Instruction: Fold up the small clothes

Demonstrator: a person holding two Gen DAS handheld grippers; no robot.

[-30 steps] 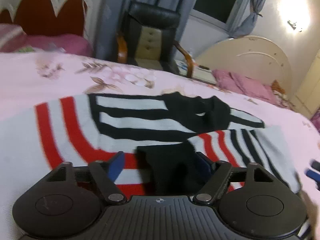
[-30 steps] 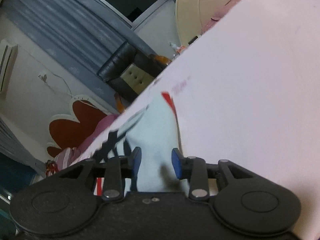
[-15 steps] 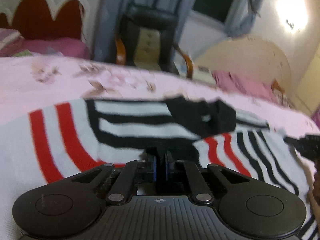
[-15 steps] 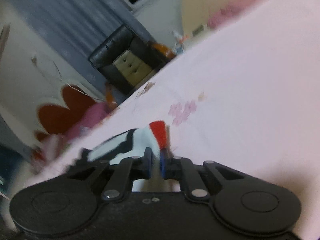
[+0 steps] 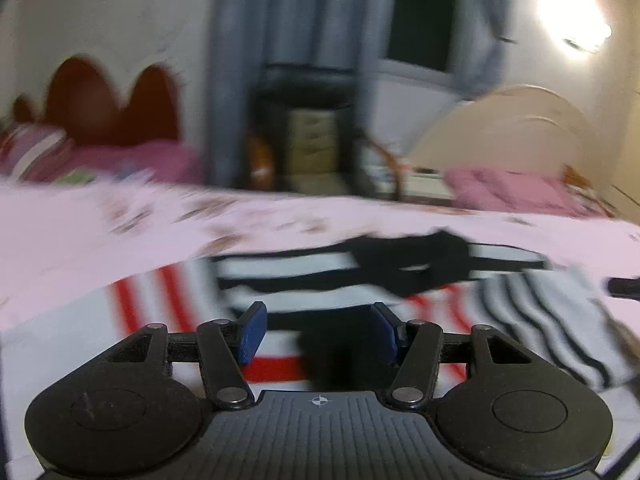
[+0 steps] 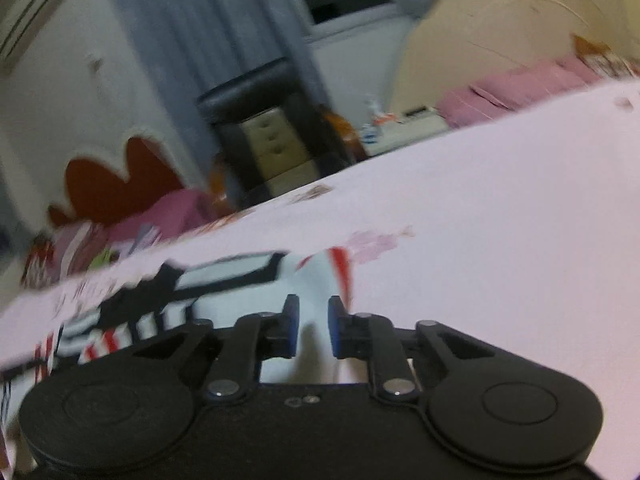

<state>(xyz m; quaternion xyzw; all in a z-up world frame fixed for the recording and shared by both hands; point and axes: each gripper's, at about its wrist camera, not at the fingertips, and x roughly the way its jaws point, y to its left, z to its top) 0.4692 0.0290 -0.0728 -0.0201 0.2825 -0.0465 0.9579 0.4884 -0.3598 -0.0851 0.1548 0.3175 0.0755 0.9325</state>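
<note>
A small striped garment [image 5: 288, 280], white with red and black stripes and a black collar part, lies on the pink bed sheet [image 5: 100, 240]. My left gripper [image 5: 316, 330] is open just above it, with a black fabric part between the spread blue pads [image 5: 252, 328]. In the right wrist view the same garment [image 6: 256, 276] lies ahead and to the left. My right gripper [image 6: 313, 326] is open over its white and red edge, the pads apart. Both views are blurred.
A black and cream armchair [image 5: 312, 136] stands beyond the bed, before grey curtains [image 5: 240, 60]. A red scalloped headboard [image 5: 108, 104] and pink pillows are at the left. A cream headboard [image 5: 512, 128] is at the right.
Both grippers were shut on the garment half a second ago and have opened. The garment lies released on the bed. Both cameras have risen and pulled back.
</note>
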